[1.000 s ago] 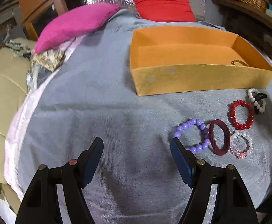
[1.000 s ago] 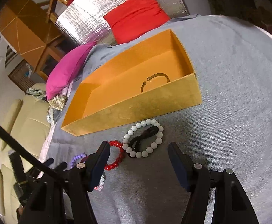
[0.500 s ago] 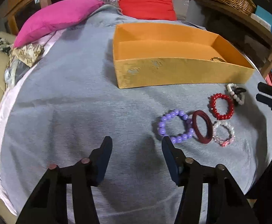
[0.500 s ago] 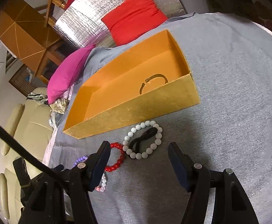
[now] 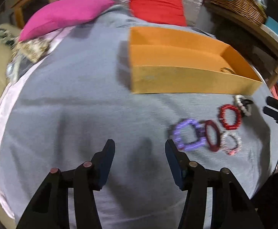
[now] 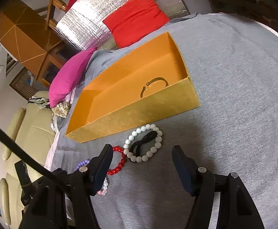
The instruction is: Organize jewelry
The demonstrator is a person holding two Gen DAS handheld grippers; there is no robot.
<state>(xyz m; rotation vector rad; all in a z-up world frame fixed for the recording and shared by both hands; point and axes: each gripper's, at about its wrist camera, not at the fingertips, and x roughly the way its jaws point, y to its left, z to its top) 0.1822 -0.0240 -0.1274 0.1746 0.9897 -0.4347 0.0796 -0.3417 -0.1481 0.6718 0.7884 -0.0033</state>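
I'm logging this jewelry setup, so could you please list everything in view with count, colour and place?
box: 1, orange, on the grey cloth
bangle: 1, dark gold, open-ended, inside the box
white beads: 1 bracelet, in front of the box
black band: 1, lying within the white beads
red beads: 1 bracelet, beside the white beads
dark red ring: 1, between the purple and pink beads
purple beads: 1 bracelet
pink beads: 1 bracelet, pale
cushions: 2, magenta, red, behind
basket: 1, wicker, back shelf
left tongs: open, empty
right tongs: open, empty
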